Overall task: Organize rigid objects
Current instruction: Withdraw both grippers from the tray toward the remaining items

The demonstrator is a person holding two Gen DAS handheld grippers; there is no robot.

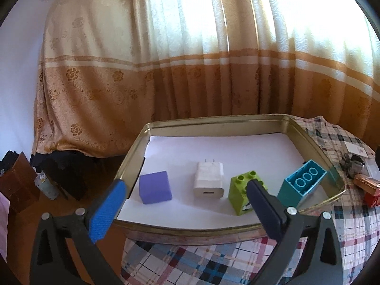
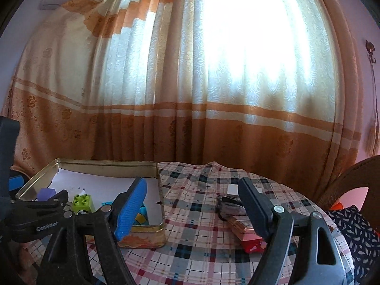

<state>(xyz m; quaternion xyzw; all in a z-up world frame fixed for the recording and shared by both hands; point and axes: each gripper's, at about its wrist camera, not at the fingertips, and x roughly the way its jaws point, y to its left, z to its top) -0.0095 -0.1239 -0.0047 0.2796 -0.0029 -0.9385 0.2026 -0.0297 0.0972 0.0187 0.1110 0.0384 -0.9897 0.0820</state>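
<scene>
Nearest the lens of the left wrist camera, the left gripper [image 1: 184, 191] is seen spread wide with nothing held between its jaws; its blue finger [image 1: 106, 210] stands at the near left corner of the metal tin [image 1: 133, 152] and its dark finger overlaps the near side of the green brick [image 1: 239, 197]. Just past the fingertips, inside the tin on its white paper lining [image 1: 213, 147], four things are set in a row along the near wall: a purple cube [image 1: 155, 187] at the left, a white charger [image 1: 209, 179] beside it with its prongs turned to the far wall, the green brick next, and a teal brick [image 1: 301, 184] tipped against the right wall with its hollow underside shown. None is touched by a pad.

To the right of the tin, on the checked tablecloth [image 2: 201, 237], the right gripper [image 2: 192, 190] is likewise held open and empty. Between and just beyond its fingers, a gold-coloured box [image 2: 239, 224] is lain upon a red block [image 2: 254, 245], with a dark bundle [image 2: 229, 207] behind them and a white card [image 2: 232, 189] farther off. Behind the tin, patterned orange curtains [image 2: 213, 118] are hung.
</scene>
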